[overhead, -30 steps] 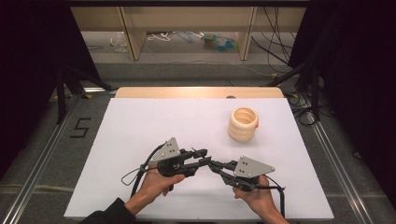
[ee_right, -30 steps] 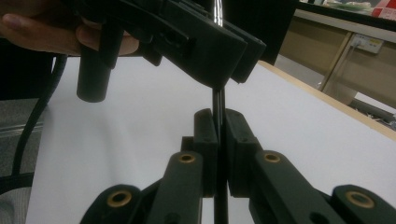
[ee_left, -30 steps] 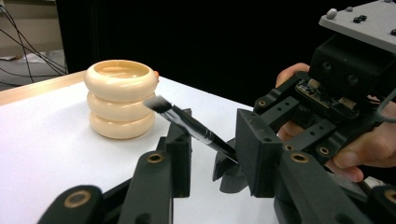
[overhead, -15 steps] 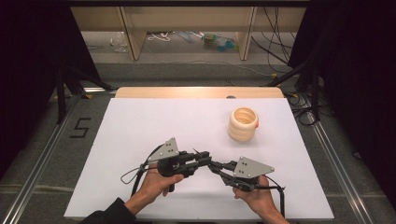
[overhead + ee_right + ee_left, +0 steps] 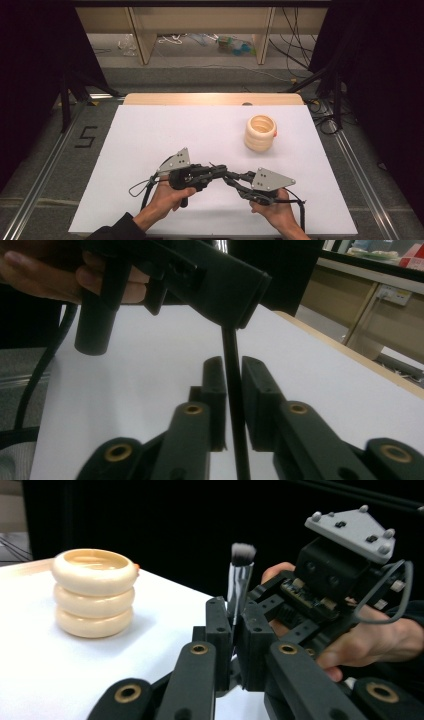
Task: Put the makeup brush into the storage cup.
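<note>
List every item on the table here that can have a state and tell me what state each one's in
Makeup brush: upright, bristles up, gripped at two points, off the table.
Left gripper: shut on the brush's silver ferrule.
Right gripper: shut on the brush's black handle.
Ring stack: three cream rings stacked upright, untouched, standing apart from both grippers.
Table: white top, bare around the stack.

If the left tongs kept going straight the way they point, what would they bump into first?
Probably the right tongs and the hand holding them: in the left gripper view they sit just beyond the brush that the left tongs pinch. The ring stack lies off to one side. Depth is uncertain.
</note>
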Available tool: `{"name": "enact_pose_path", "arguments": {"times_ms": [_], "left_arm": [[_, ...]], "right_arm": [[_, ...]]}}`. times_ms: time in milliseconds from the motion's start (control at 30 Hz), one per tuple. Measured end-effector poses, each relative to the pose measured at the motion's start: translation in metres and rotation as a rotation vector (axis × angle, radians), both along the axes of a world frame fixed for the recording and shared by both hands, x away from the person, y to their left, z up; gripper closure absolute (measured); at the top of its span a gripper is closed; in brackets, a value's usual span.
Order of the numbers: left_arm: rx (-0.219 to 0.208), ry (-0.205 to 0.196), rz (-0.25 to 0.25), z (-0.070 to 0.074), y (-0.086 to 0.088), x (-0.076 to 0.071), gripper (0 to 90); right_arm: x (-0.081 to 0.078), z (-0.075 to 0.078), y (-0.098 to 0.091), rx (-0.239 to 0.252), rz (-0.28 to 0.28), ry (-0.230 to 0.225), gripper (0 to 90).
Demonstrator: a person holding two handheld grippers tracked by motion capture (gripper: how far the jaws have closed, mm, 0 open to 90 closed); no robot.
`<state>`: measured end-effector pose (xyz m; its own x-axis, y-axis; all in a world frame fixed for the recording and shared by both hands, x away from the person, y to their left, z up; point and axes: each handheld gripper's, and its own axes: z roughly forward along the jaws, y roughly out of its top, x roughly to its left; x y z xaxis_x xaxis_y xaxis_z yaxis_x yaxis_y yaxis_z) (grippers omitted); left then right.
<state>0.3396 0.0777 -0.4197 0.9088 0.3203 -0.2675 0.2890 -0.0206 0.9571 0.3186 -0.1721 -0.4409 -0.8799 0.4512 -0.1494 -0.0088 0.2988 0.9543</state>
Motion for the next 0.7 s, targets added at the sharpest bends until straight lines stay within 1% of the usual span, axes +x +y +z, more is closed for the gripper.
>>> {"name": "enact_pose_path", "arguments": {"times_ms": [33, 67, 100, 133, 167, 200, 233, 300, 333, 367, 400, 433, 467, 500, 533, 567, 600, 633, 667, 700], "left_arm": [[-0.004, -0.002, 0.003, 0.001, 0.002, 0.002, 85.2], [-0.009, 0.004, 0.014, 0.001, 0.003, 0.002, 85.2], [-0.015, 0.003, 0.019, 0.002, 0.005, 0.003, 85.2], [-0.017, 0.007, 0.028, 0.003, 0.006, 0.003, 85.2], [-0.012, -0.006, 0.028, 0.004, 0.007, 0.004, 85.2], [-0.011, 0.000, 0.046, 0.004, 0.008, 0.003, 85.2], [-0.002, -0.014, 0.046, 0.005, 0.009, 0.005, 85.2], [0.005, -0.025, 0.055, 0.006, 0.010, 0.005, 85.1], [0.009, -0.039, 0.050, 0.007, 0.011, 0.006, 85.1], [0.015, -0.045, 0.052, 0.007, 0.011, 0.007, 85.1], [0.017, -0.037, 0.067, 0.007, 0.011, 0.006, 85.1], [0.023, -0.035, 0.083, 0.007, 0.012, 0.006, 85.1], [0.031, -0.045, 0.083, 0.007, 0.012, 0.007, 85.1], [0.038, -0.046, 0.092, 0.007, 0.012, 0.006, 85.1], [0.047, -0.054, 0.098, 0.007, 0.012, 0.006, 85.1], [0.056, -0.071, 0.093, 0.008, 0.012, 0.007, 85.1], [0.059, -0.064, 0.101, 0.008, 0.012, 0.007, 85.1], [0.063, -0.063, 0.108, 0.008, 0.012, 0.008, 85.1], [0.069, -0.076, 0.106, 0.008, 0.012, 0.009, 85.1], [0.065, -0.070, 0.112, 0.008, 0.012, 0.010, 85.1]], "right_arm": [[0.000, 0.000, 0.000, -0.002, -0.004, 0.006, 74.2], [0.000, 0.001, -0.002, -0.002, -0.019, 0.002, 72.0], [0.000, 0.002, -0.004, -0.011, -0.026, 0.010, 70.6], [0.001, 0.003, -0.004, 0.001, -0.021, 0.011, 67.7], [0.001, 0.003, -0.005, 0.004, -0.040, 0.010, 63.7], [0.001, 0.004, -0.007, -0.001, -0.045, 0.025, 60.7], [0.002, 0.004, -0.008, -0.001, -0.053, 0.040, 58.8], [0.002, 0.003, -0.010, -0.006, -0.077, 0.053, 53.4], [0.002, 0.003, -0.011, -0.013, -0.082, 0.066, 51.9], [0.002, 0.004, -0.013, -0.021, -0.084, 0.077, 50.6], [0.003, 0.003, -0.013, -0.006, -0.086, 0.072, 49.2], [0.002, 0.004, -0.015, -0.026, -0.101, 0.083, 48.2], [0.003, 0.004, -0.016, -0.023, -0.106, 0.094, 47.3], [0.003, 0.003, -0.017, -0.020, -0.124, 0.092, 46.3], [0.003, 0.003, -0.018, -0.023, -0.129, 0.095, 45.2], [0.003, 0.004, -0.020, -0.032, -0.134, 0.111, 44.1], [0.003, 0.004, -0.023, -0.040, -0.151, 0.113, 42.9], [0.004, 0.003, -0.024, -0.028, -0.158, 0.122, 41.5], [0.004, 0.002, -0.025, -0.023, -0.170, 0.125, 40.5], [0.005, 0.002, -0.028, -0.033, -0.173, 0.137, 40.0]]}}
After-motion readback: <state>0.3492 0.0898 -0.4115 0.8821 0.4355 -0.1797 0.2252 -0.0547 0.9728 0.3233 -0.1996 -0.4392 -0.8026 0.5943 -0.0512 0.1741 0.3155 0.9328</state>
